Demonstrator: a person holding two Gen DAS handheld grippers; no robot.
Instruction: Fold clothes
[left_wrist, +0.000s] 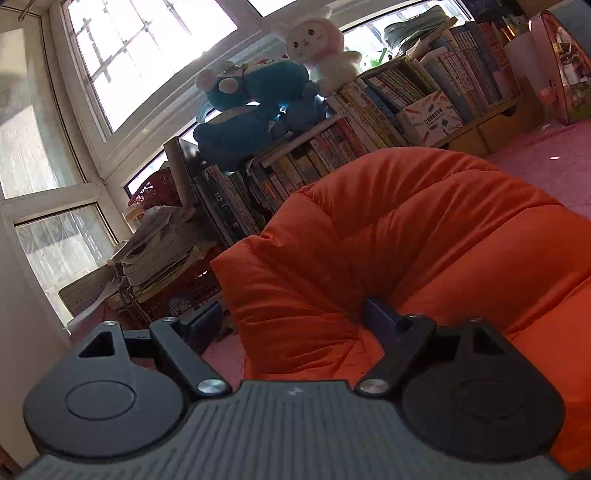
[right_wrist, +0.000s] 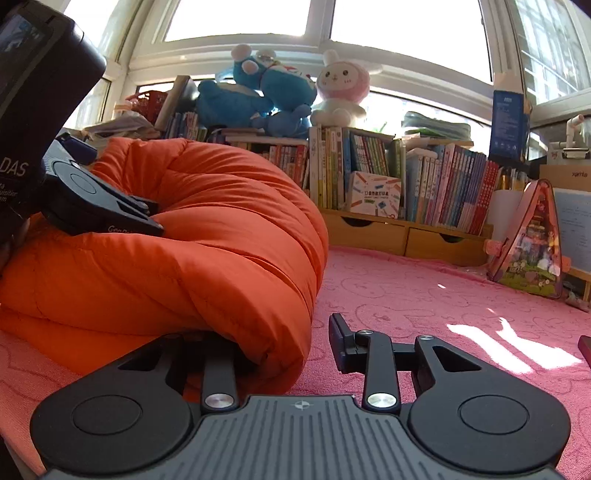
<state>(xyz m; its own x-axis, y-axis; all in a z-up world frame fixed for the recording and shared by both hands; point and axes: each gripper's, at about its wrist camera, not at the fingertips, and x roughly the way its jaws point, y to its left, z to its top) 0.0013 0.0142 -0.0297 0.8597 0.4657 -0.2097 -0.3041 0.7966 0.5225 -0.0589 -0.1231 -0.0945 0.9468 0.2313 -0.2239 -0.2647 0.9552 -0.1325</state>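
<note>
Left wrist view: left gripper has its fingers spread wide apart. Orange puffer jacket bulges up between and past them; the right finger sits against the fabric, the left finger is clear of it, nothing clamped. Jacket is bunched in thick padded folds on the pink table cover. Behind: rows of books, blue plush toys and a white-pink bunny plush on top, stack of papers by the window.

Right wrist view: right gripper is low over the pink cover, at the near edge of the jacket. Its right finger is free on the open side; the other finger is buried under the jacket's rolled edge, so can't tell if fabric is pinched or just lying over it. The left gripper shows at upper left, resting on top of the jacket. Jacket lies folded over as a fat roll on the left part of the cover. Bookshelf w/ wooden drawers at back, a triangular pink case at right.
</note>
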